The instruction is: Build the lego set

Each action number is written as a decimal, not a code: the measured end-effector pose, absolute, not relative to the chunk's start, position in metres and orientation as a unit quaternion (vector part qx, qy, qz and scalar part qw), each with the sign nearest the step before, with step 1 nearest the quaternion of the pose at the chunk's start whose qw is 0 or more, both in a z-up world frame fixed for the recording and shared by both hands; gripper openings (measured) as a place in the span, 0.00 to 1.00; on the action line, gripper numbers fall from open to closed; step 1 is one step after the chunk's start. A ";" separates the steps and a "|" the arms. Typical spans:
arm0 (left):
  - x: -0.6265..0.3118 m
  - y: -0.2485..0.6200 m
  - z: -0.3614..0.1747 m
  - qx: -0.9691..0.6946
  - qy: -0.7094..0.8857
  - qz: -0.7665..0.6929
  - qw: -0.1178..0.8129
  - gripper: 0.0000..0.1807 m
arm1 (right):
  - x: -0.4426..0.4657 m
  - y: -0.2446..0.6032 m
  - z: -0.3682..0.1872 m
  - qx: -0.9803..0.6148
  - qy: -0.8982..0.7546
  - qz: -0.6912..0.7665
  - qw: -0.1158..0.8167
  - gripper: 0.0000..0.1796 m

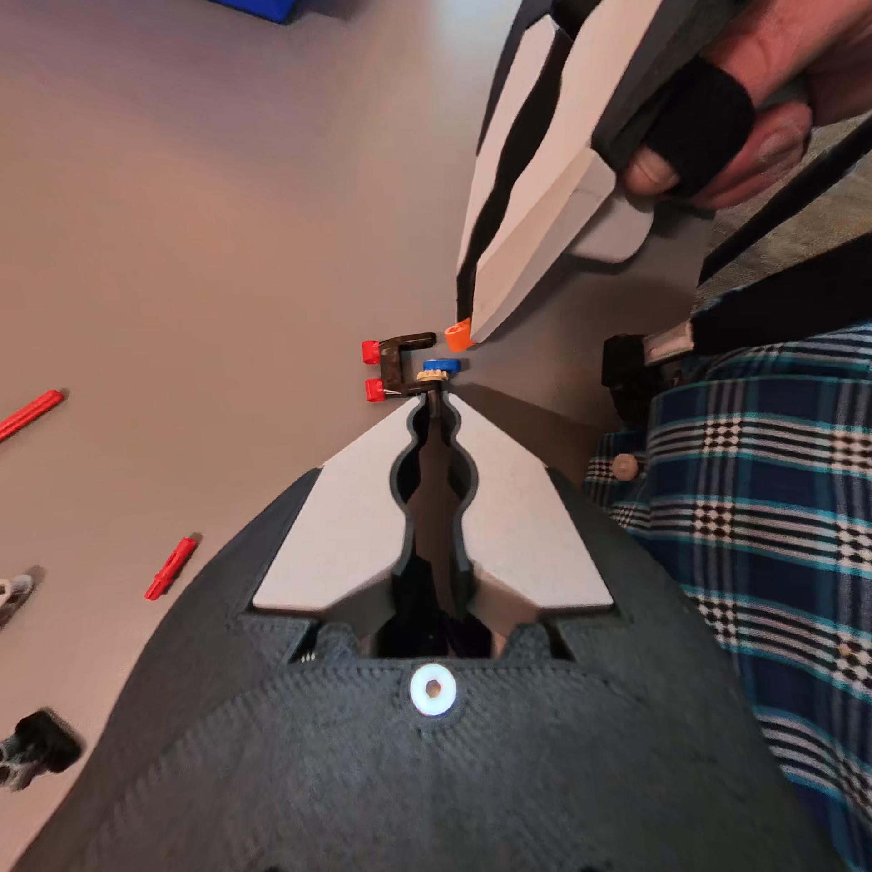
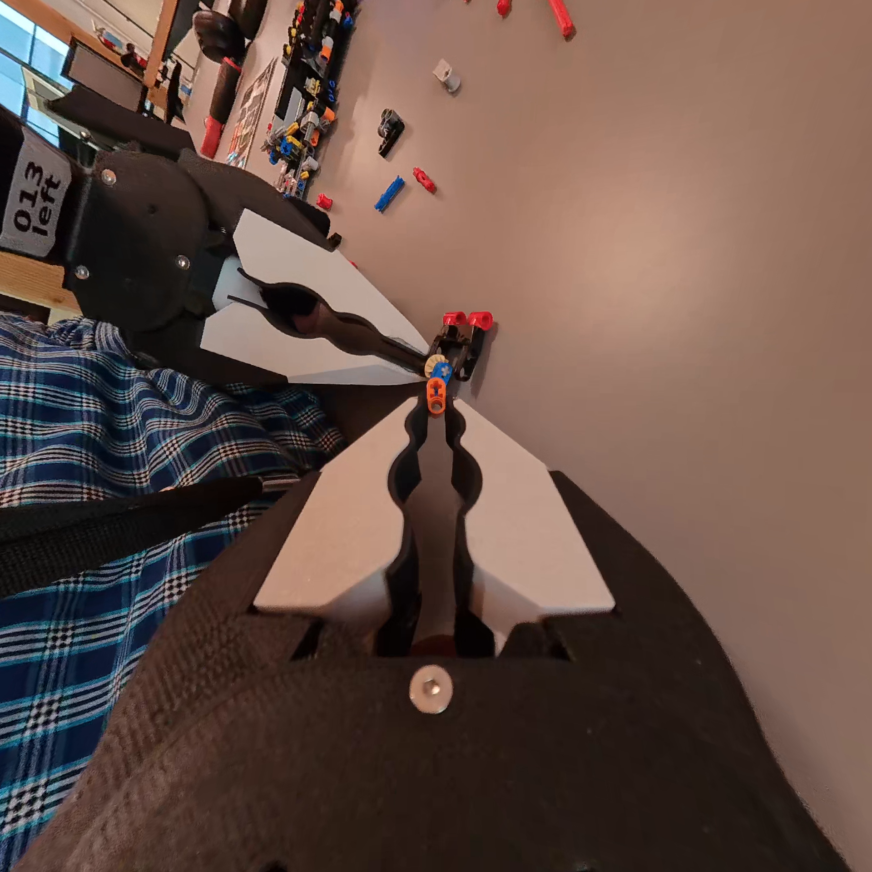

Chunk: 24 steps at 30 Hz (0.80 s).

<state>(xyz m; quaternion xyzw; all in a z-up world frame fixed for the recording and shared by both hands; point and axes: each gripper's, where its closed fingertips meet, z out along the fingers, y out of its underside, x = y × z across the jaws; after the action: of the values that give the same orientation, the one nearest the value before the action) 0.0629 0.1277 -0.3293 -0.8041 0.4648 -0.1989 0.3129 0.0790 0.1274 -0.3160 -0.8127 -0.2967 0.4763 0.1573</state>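
At frame centre the left tool (image 1: 433,401) pinches the black frame (image 1: 401,365), which carries two red pins (image 1: 371,351), a tan gear (image 1: 428,376) and a blue piece (image 1: 441,364). The right tool (image 2: 436,401) grips an orange connector (image 2: 436,395), seemingly meeting the blue piece. Best to line up the hole with the axle, hold the frame steady above the surface (image 1: 212,212), and push straight.

Left claw (image 1: 434,401): dark grey textured housing, one silver hex screw (image 1: 432,690) centred behind two white wedge-shaped fingers (image 1: 351,533) lined with wavy black pads. Right claw (image 2: 436,405): identical build, black housing and silver screw (image 2: 431,689). The left unit carries a white sticker (image 2: 35,200). Operator: blue, teal and white plaid shirt (image 1: 764,514), black fingerless glove (image 1: 698,127), black strap (image 2: 118,524).
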 end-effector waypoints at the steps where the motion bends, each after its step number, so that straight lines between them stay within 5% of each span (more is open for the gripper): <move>1: 0.064 0.127 -0.329 -0.806 0.457 -0.212 0.309 0.01 | 0.080 0.127 -0.316 -0.814 -0.293 0.476 0.157 0.02; 24: 0.065 0.129 -0.315 -0.816 0.352 -0.372 0.269 0.01 | 0.068 0.136 -0.306 -0.796 -0.209 0.560 0.097 0.03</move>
<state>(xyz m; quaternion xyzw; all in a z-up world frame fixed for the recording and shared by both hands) 0.0646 0.1290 -0.3155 -0.8158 0.3522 -0.3715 0.2691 0.0680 0.1361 -0.3055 -0.7957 -0.2088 0.5601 0.0972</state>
